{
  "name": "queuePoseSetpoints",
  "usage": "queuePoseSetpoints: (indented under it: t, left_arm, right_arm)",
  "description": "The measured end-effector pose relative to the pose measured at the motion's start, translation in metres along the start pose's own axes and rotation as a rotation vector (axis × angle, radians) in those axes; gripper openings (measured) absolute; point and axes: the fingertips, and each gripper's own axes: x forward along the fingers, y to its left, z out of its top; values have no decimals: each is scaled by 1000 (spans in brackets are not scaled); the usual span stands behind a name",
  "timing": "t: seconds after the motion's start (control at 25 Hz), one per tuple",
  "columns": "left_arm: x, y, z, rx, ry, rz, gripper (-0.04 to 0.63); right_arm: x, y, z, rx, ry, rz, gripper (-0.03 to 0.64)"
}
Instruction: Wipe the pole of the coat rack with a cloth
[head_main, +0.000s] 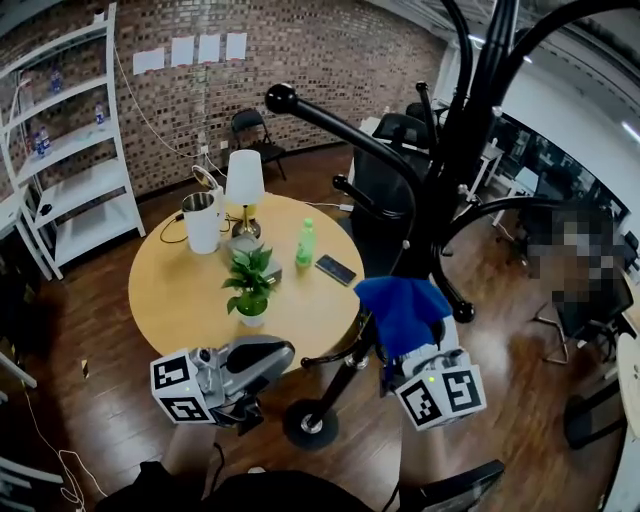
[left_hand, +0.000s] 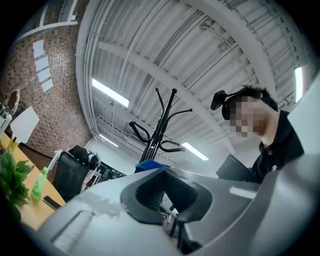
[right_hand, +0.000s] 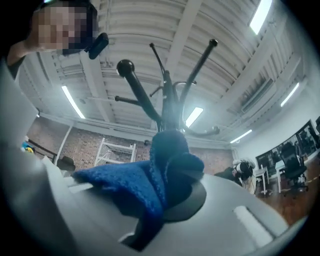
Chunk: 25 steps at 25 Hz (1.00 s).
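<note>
The black coat rack rises from its round base (head_main: 308, 425) on the floor, and its pole (head_main: 445, 170) slants up to the curved hooks. My right gripper (head_main: 425, 362) is shut on a blue cloth (head_main: 405, 310), which sits against the pole about midway up. In the right gripper view the cloth (right_hand: 150, 185) bulges from the right gripper (right_hand: 165, 212), with the pole (right_hand: 167, 95) straight behind it. My left gripper (head_main: 272, 354) hovers left of the pole's lower part, apart from it. Its jaws look shut and hold nothing (left_hand: 162, 200). The rack (left_hand: 160, 130) stands farther off.
A round wooden table (head_main: 170, 290) behind the rack carries a lamp (head_main: 245, 185), a potted plant (head_main: 250, 280), a green bottle (head_main: 305, 243), a phone (head_main: 335, 268) and a white kettle (head_main: 203, 220). A black office chair (head_main: 385, 190) and white shelving (head_main: 70, 170) stand beyond.
</note>
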Motion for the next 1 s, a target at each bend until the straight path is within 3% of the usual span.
queuePoseSetpoints:
  t: [0.2, 0.48, 0.72, 1.0]
  left_arm:
    - [0, -11, 6, 24, -12, -14, 0]
    - [2, -8, 5, 18, -20, -19, 0]
    - [6, -3, 0, -7, -6, -19, 0]
    - [15, 3, -15, -42, 16, -33, 0]
  right_arm:
    - [14, 1, 56, -52, -110, 0, 23]
    - [12, 1, 50, -77, -127, -12, 25]
    - [-10, -8, -8, -18, -18, -35, 25]
    - [-50, -14, -130, 26, 230, -91, 25]
